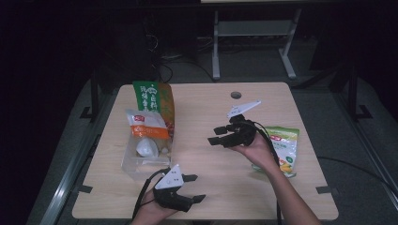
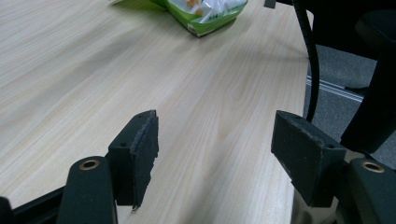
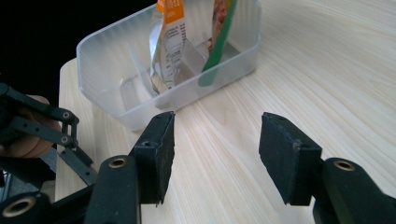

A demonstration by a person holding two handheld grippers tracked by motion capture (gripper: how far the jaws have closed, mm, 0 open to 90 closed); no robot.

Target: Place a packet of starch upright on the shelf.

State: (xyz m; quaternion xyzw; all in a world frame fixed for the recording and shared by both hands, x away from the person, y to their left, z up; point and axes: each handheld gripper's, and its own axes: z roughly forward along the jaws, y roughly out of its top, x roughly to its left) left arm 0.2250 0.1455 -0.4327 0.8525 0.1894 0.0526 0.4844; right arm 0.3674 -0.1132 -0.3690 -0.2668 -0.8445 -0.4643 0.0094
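Nearest, the left hand-held gripper (image 1: 193,187) hovers over the counter (image 1: 206,117) edge, jaws spread, empty. Farther in, the right hand-held gripper (image 1: 218,135) is likewise spread, its hand partly covering a green snack bag (image 1: 285,143). Beyond, a clear bin (image 3: 107,60) holds packets, labels unreadable

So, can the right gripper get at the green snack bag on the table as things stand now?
Probably yes. The right gripper is open and empty, and the green snack bag lies flat just beside that hand, uncovered, though the jaws now face away from it.
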